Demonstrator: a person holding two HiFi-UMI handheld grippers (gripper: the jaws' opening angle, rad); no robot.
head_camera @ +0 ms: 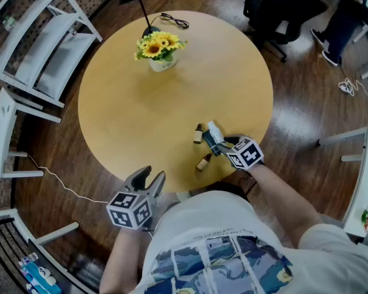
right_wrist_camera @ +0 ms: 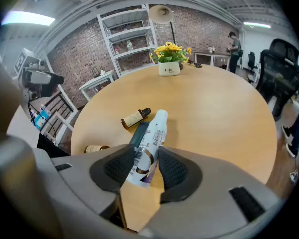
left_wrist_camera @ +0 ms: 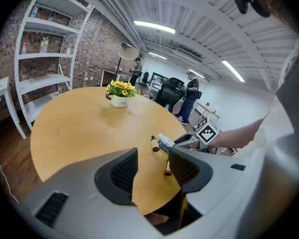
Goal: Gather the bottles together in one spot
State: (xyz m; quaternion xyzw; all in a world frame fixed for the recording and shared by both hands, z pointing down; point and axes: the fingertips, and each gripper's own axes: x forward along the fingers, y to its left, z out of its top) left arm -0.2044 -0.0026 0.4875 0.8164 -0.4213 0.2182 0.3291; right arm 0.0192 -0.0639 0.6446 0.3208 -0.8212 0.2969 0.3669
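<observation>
A white bottle (right_wrist_camera: 156, 128) with a barcode label lies near the table's front right edge, and my right gripper (right_wrist_camera: 148, 156) is shut on its lower half; the head view has the white bottle (head_camera: 213, 130) sticking out past that gripper (head_camera: 222, 144). A dark flat item (right_wrist_camera: 138, 133) rests against the bottle's left side. One small brown bottle (head_camera: 198, 133) lies just left of the white one, and a second small brown bottle (head_camera: 203, 162) lies closer to the table edge. My left gripper (head_camera: 148, 177) hangs open and empty off the table's front edge, well left of the bottles.
A round wooden table (head_camera: 129, 115) carries a white pot of sunflowers (head_camera: 159, 49) and a black lamp (head_camera: 141, 5) at its far side. White shelving (head_camera: 43, 48) stands to the left, office chairs (head_camera: 282, 11) to the back right. A white cable (head_camera: 61, 182) trails on the floor.
</observation>
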